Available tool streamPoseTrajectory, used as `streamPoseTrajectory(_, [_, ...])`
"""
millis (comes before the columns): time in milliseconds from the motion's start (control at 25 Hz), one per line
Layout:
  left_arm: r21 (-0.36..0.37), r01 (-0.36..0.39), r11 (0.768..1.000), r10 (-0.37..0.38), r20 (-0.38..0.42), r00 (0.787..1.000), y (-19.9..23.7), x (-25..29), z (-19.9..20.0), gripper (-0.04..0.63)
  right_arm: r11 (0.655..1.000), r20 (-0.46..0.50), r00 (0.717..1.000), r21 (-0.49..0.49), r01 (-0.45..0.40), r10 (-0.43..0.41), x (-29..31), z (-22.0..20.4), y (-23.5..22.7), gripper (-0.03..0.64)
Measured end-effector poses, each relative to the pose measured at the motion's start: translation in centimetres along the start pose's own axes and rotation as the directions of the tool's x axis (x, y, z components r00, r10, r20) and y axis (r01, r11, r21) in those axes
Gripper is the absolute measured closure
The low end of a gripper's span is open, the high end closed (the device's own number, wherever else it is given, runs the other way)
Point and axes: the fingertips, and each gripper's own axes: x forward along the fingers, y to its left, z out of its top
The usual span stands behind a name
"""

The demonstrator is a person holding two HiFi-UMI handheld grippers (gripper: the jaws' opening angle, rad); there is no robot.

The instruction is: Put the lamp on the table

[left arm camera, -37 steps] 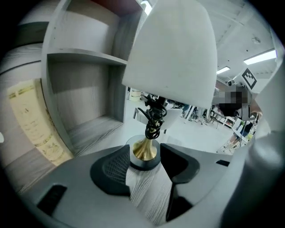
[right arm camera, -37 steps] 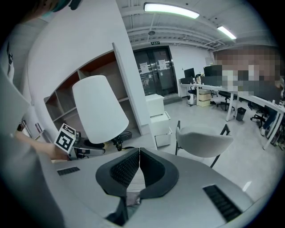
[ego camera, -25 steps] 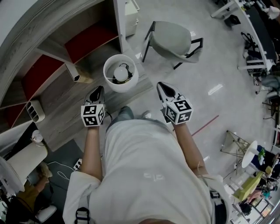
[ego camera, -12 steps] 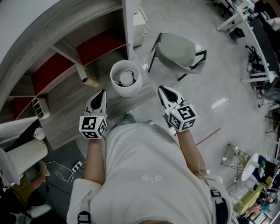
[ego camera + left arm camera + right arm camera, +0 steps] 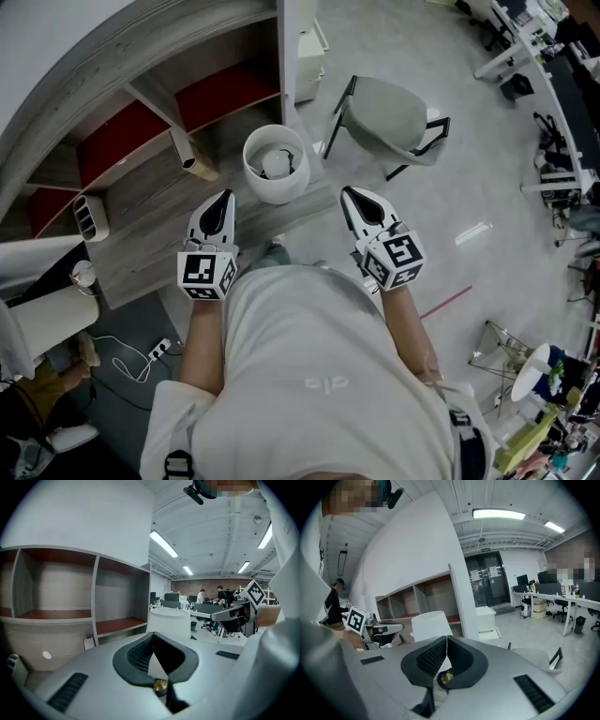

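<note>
The lamp (image 5: pixel 275 164) stands on the floor beside the shelf (image 5: pixel 141 141), a chair (image 5: pixel 392 111) near it. Just short of it, left gripper (image 5: pixel 225 196) and right gripper (image 5: pixel 348 192) hover, both closed on nothing.

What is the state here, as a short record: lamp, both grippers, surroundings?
lamp: white shade, upright on the wood-grain surface before the shelf unit, untouched
left gripper: shut, empty, short of the lamp
right gripper: shut, empty, short of the lamp
nearby: grey chair beyond the right gripper
task stage: lamp not yet grasped
</note>
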Motion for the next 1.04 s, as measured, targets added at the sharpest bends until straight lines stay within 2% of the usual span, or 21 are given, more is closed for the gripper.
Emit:
streamPoseTrajectory(240, [-0.03, -0.002, 1.0, 0.002, -0.017, 1.0, -0.7, 0.2, -0.5, 0.578, 1.0, -0.001, 1.0, -0.015, 0.009, -0.009, -0.8, -0.4, 0.0, 0.584])
streamPoseTrajectory(1040, [-0.034, 0.003, 0.999, -0.005, -0.047, 0.999, -0.5, 1.0, -1.1, 0.578, 0.999, 0.002, 0.999, 0.005, 0.043, -0.043, -1.4, -0.7, -0.9, 0.584])
